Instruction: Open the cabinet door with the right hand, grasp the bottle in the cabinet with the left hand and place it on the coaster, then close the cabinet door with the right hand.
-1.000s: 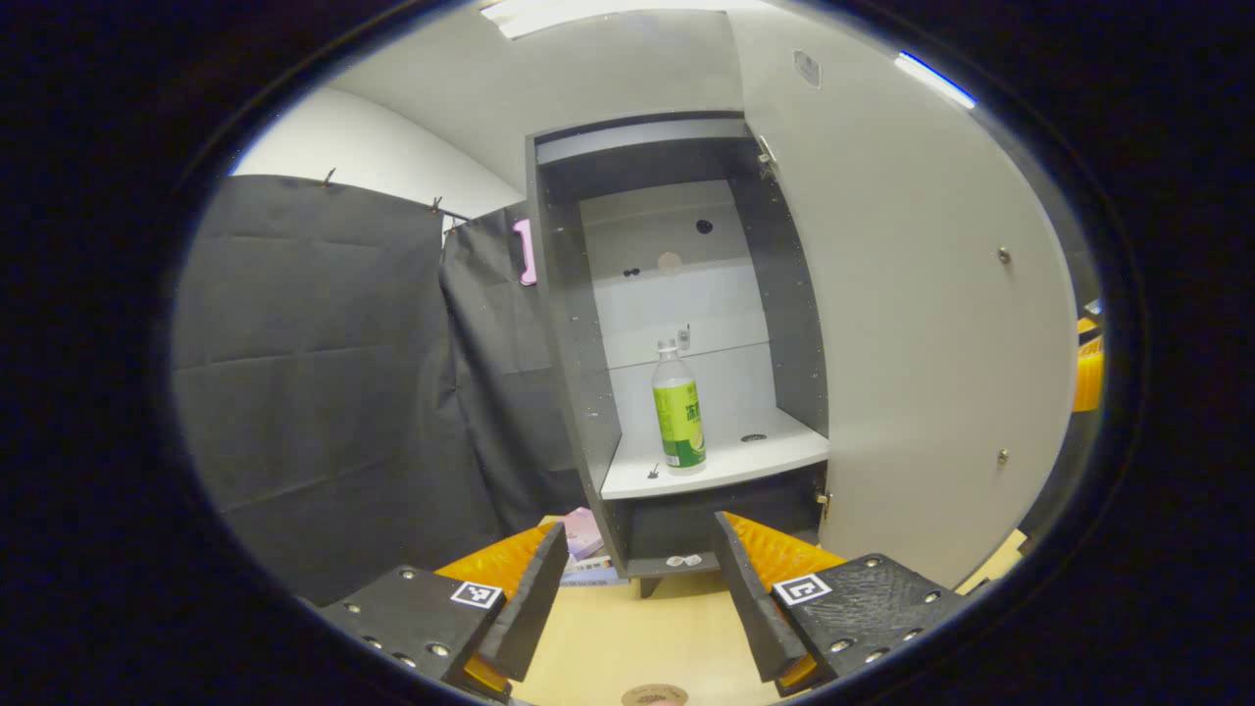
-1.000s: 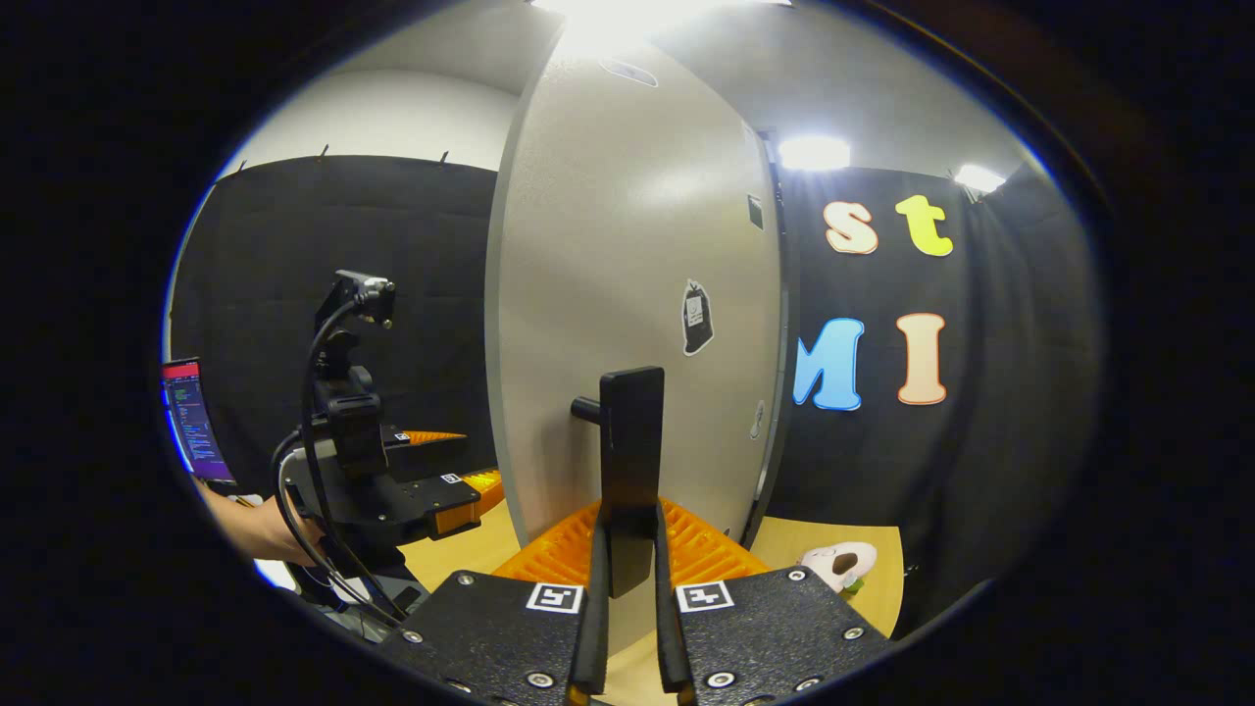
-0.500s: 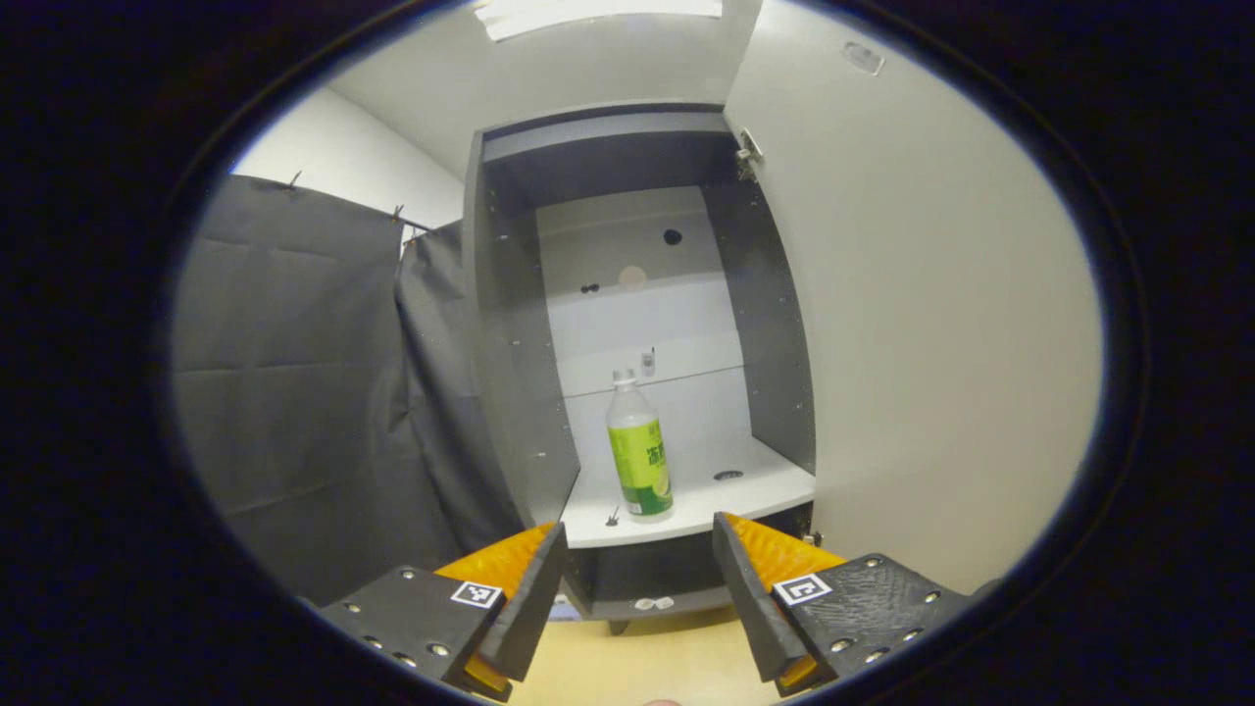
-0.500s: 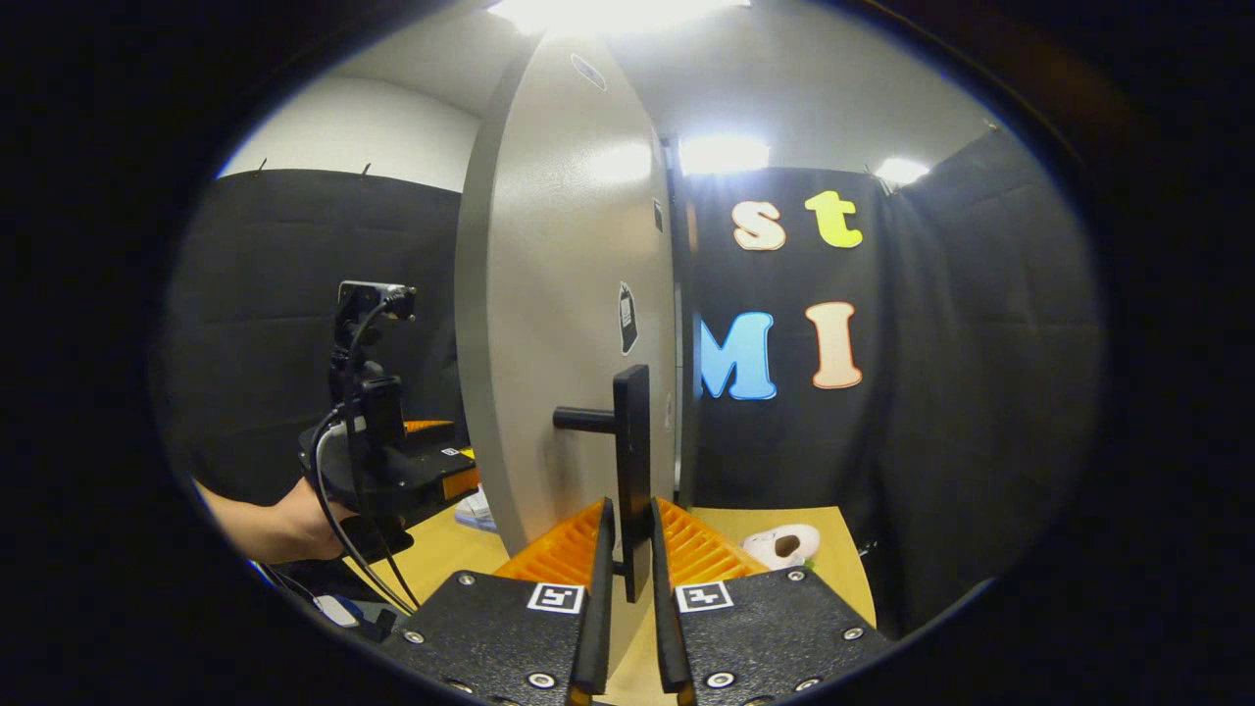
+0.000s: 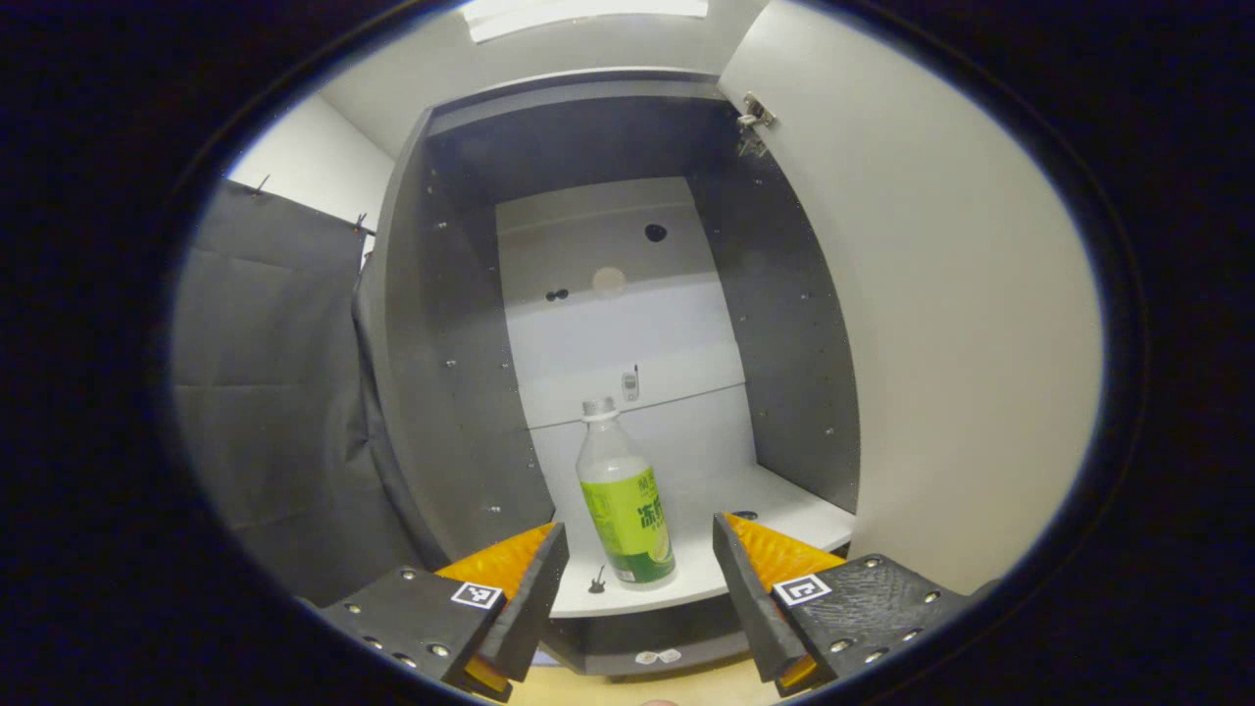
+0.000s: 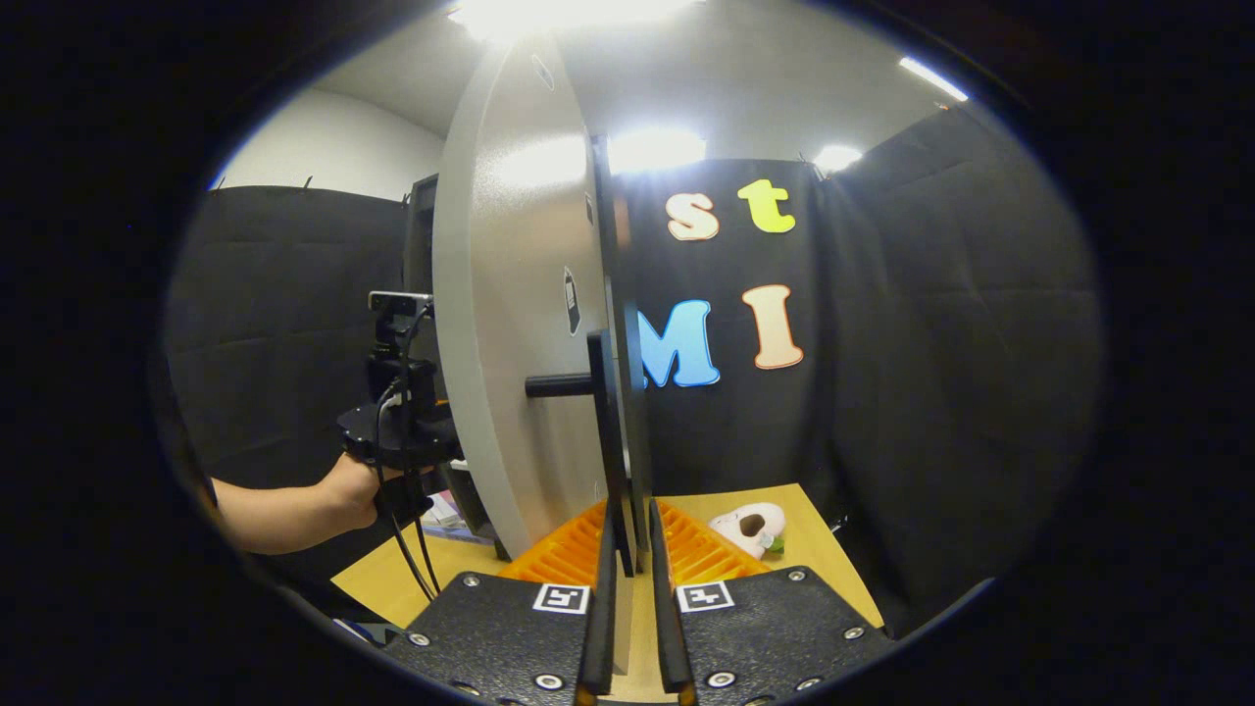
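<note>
A clear bottle [image 5: 624, 505] with a green label and white cap stands upright on the white shelf [image 5: 706, 549] inside the dark grey cabinet [image 5: 451, 392]. My left gripper [image 5: 639, 588] is open in front of the shelf, its fingers either side of the bottle and short of touching it. The grey cabinet door [image 5: 941, 314] stands swung wide open on the right. In the right gripper view, my right gripper [image 6: 627, 579] is shut on the door's black handle [image 6: 610, 431]. The door [image 6: 510, 324] appears there almost edge-on, with the left gripper [image 6: 397, 431] and the hand holding it beyond.
Black cloth [image 5: 275, 392] hangs left of the cabinet. A wooden table [image 6: 814, 539] lies below the door, with a small white plush toy [image 6: 750, 525] on it. Small black marks [image 5: 596, 584] dot the shelf near the bottle.
The left gripper has moved in toward the cabinet, so the bottle looms larger between its fingers. The right gripper has swung the door further open, still holding the handle.
</note>
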`<state>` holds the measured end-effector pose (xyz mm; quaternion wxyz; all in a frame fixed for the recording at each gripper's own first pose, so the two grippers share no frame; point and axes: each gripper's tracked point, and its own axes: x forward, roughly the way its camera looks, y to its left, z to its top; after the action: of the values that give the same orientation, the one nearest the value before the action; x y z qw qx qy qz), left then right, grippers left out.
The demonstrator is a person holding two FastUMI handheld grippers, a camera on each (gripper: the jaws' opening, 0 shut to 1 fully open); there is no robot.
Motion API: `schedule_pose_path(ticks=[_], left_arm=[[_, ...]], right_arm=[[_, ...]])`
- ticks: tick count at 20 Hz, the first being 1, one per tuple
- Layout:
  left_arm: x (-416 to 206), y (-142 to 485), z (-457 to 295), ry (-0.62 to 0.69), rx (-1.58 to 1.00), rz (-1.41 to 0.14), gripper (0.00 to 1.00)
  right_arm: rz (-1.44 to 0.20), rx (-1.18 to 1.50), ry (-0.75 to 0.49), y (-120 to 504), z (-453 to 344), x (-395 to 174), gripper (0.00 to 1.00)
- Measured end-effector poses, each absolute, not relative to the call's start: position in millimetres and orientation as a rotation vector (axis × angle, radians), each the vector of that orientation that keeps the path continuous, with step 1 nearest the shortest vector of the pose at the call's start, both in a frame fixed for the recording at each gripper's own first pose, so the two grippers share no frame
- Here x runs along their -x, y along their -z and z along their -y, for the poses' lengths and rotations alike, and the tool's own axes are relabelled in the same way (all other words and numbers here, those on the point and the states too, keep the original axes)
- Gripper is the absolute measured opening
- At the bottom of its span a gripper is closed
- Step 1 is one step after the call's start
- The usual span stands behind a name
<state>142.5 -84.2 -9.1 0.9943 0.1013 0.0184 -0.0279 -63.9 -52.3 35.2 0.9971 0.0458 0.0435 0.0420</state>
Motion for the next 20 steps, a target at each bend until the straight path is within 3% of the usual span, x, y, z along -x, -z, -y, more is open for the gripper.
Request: schedule_pose_path(ticks=[1,3,4,5,6,8,10,14,20], left_arm=[[-152,12,83,0.058,-0.199,-0.039,0.77],[-168,16,81,0.063,-0.187,-0.038,0.8],[-175,17,80,0.063,-0.184,-0.036,0.84],[-181,18,80,0.068,-0.179,-0.036,0.84],[-185,21,79,0.072,-0.174,-0.038,0.84],[-197,26,76,0.07,-0.175,-0.04,0.84],[-206,26,73,0.068,-0.18,-0.032,0.84],[-226,30,73,0.088,-0.168,-0.035,0.84],[-256,28,80,0.108,-0.173,0.0,0.84]], right_arm=[[-0.081,-0.075,-0.057,-35,55,69,0.21],[-0.072,-0.038,0.004,-35,67,74,0.37],[-0.067,-0.029,0.029,-35,71,75,0.51],[-0.058,-0.024,0.041,-36,72,76,0.6],[-0.048,-0.022,0.057,-36,74,75,0.76],[-0.028,-0.043,0.099,-35,83,77,0.84],[-0.015,-0.089,0.124,-33,84,79,0.92],[-0.032,-0.1,0.175,-24,87,83,0.96],[-0.067,-0.089,0.304,0,105,105,0.96]])
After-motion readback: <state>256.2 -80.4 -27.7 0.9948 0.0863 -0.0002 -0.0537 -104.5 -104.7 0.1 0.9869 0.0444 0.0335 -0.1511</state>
